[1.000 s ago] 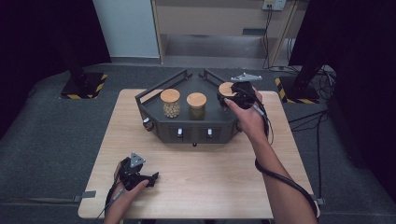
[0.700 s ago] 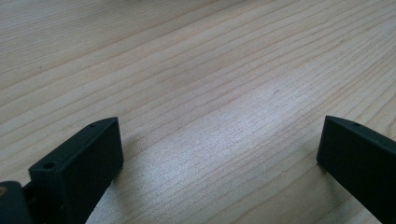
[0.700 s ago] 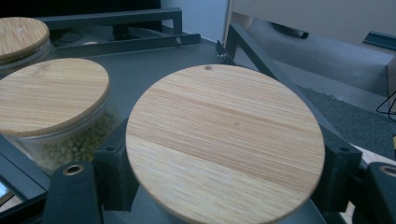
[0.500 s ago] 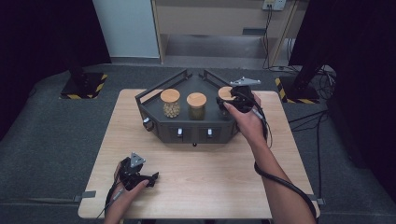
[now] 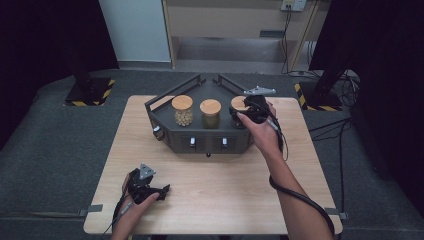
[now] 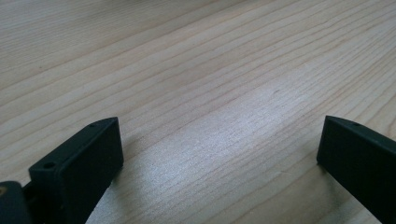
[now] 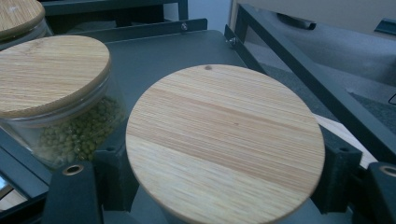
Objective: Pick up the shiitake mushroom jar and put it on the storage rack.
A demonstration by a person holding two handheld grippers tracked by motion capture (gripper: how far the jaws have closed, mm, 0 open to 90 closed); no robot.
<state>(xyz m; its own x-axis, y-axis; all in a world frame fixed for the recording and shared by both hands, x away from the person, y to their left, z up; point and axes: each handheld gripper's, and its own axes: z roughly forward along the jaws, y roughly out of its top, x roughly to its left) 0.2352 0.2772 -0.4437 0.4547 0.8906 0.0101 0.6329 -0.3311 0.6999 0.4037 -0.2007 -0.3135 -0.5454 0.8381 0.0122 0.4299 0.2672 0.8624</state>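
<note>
My right gripper (image 7: 219,186) clamping jar (image 7: 224,140), bamboo lid hiding contents, probably dark; left gripper (image 6: 219,154) resting apart on table (image 6: 210,60).

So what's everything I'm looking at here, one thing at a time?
Table: one, pale wood, middle of a grey carpeted floor.
Rack: one, black metal, at the table's far half, small knobs on its front.
Jars: three, clear with round wooden lids, in a row on the rack. Left jar holds pale beans, middle jar green ones, right jar sits between the right gripper's jaws; its contents are hidden.
Cupboard: one, beige, at the back wall.
Stand bases: two, black with yellow stripes, on the floor at either side.
Left gripper: black, jaws wide open, resting on the table near the front edge.
Right gripper: black, closed on the right jar just under its lid.
</note>
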